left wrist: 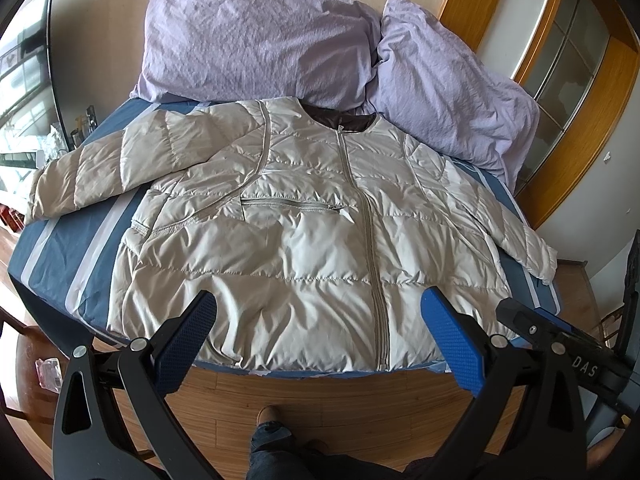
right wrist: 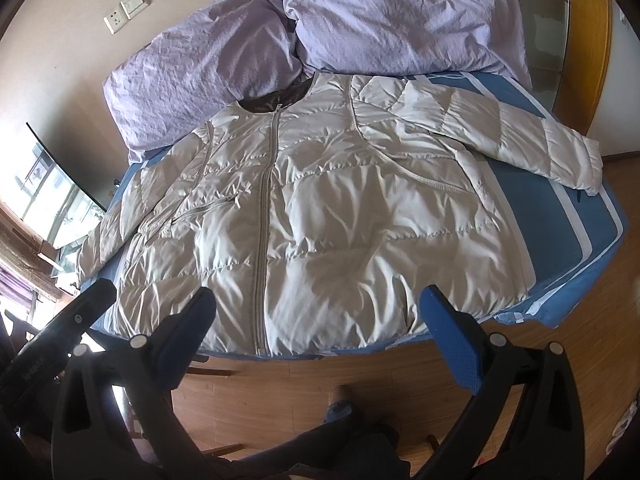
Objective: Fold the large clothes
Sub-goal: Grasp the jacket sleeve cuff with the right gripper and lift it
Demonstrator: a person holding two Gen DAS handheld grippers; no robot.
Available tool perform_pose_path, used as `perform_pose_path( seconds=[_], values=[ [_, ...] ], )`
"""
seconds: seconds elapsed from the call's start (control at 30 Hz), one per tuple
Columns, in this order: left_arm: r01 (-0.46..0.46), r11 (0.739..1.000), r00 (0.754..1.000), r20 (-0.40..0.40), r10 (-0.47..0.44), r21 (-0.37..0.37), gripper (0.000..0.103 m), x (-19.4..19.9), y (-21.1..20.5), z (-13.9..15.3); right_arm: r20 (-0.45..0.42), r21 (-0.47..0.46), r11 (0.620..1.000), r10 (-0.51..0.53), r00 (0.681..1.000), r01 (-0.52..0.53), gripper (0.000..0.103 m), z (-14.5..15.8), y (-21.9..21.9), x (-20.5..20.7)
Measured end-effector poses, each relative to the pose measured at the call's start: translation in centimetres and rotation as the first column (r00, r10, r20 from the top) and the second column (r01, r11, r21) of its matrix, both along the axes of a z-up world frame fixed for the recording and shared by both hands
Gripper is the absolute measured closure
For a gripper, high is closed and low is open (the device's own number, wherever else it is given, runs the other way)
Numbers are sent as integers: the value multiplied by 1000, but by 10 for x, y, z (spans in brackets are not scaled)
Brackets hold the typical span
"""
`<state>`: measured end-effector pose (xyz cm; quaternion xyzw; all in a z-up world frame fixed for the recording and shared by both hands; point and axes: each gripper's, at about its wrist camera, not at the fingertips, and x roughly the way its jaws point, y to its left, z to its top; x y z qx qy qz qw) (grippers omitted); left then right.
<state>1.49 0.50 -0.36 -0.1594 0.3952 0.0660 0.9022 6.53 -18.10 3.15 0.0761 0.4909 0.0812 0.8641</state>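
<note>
A pale grey quilted puffer jacket point(left wrist: 296, 216) point(right wrist: 328, 216) lies flat, front up and zipped, on a blue bed with white stripes point(left wrist: 60, 256) point(right wrist: 560, 216). Both sleeves spread out to the sides, and the hem lies at the near edge of the bed. My left gripper point(left wrist: 318, 300) hovers open above the hem, with nothing between its blue-padded fingers. Over the hem too, my right gripper point(right wrist: 318, 300) stands open and holds nothing. The right gripper's body shows at the right of the left wrist view, and the left gripper's body at the left of the right wrist view.
Two lilac pillows point(left wrist: 256, 44) point(left wrist: 448, 88) lean against the wall behind the collar. A wooden-framed glass door point(left wrist: 568, 52) stands to the right. A person's leg and foot point(left wrist: 268, 432) stand on the wood floor point(left wrist: 320, 396) below the bed edge. A window point(right wrist: 44, 200) is at left.
</note>
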Motion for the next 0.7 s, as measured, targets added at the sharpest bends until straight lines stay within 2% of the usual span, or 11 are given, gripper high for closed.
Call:
perform_pose_path(
  seconds=[0.27,0.43,0.7],
  values=[
    [-20,1000,999,-31,20,8,1,26,17,-7,-3,0,998,-59,998,59,2,-4,-8,28],
    [-8,999,998,-56,10,47,1,51,30,-11,20,-21,994,-103,994,103,2,-4,-10,52],
    [62,997,991,-126,-55,54,1,90,39,-32,-8,-45,965,-260,965,260,2,-11,-50,97]
  ],
)
